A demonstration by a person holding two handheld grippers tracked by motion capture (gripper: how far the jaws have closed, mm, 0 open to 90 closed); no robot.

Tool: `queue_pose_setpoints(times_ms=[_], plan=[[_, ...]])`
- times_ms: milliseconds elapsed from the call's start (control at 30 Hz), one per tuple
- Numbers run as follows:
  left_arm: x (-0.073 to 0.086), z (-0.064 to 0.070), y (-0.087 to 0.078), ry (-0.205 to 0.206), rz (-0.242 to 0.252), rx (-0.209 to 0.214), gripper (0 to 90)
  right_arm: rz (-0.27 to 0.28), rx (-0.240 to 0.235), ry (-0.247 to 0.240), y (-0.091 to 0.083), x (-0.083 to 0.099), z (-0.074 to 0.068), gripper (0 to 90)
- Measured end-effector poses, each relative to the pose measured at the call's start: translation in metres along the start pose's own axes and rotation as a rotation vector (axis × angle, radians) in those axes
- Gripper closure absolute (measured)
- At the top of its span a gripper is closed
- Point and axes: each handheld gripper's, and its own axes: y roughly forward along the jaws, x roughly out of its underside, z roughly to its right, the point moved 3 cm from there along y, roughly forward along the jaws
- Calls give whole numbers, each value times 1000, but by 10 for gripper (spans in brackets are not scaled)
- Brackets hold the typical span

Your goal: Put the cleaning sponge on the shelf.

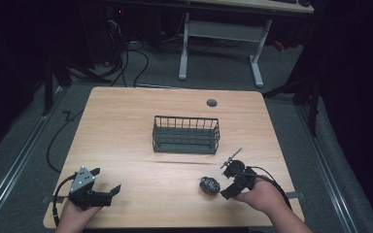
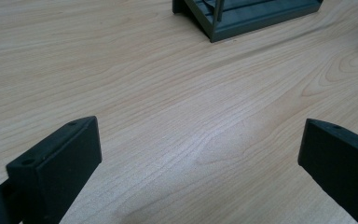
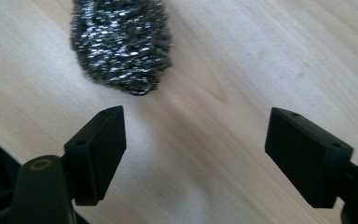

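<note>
Scourer (image 1: 209, 185) beside right gripper (image 1: 226, 186), jaws apart; basket (image 1: 186, 134) mid-table.

Silvery scourer (image 1: 209, 185), dark grey basket (image 1: 186, 134)

A light wooden table (image 1: 126, 121) with a pale grain carries the scene; its top is rectangular with rounded corners and stands on a grey carpeted floor (image 1: 39, 141). A round dark cable grommet (image 1: 211, 103) is set into the top at about 1 o'clock from the table's middle, near the far edge. A dark wire basket (image 1: 186, 134) rests directly on the wood just beyond the middle, toward 12 o'clock. A ball of steel wool (image 1: 210, 185) lies on the top at about 5 o'clock from the basket, well apart from it and nearer the person's edge.
</note>
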Motion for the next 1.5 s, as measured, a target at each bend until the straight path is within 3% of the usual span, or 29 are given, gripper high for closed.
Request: queue_pose_setpoints(times_ms=[433, 700, 1000, 1200, 1500], plan=[[-1, 2, 2, 11, -6, 12, 0, -12, -31, -30, 7, -15, -23, 162], [-2, 3, 3, 14, -6, 17, 0, -9, -38, -66, 13, -23, -30, 178], [-2, 4, 4, 16, -7, 22, 0, -10, -47, -56, 21, -31, -31, 177], [-2, 4, 4, 16, -9, 23, 0, 6, -56, -21, 20, -36, -30, 239], [-1, 4, 5, 19, -13, 25, 1, 11, -64, -37, 20, -37, -30, 347]])
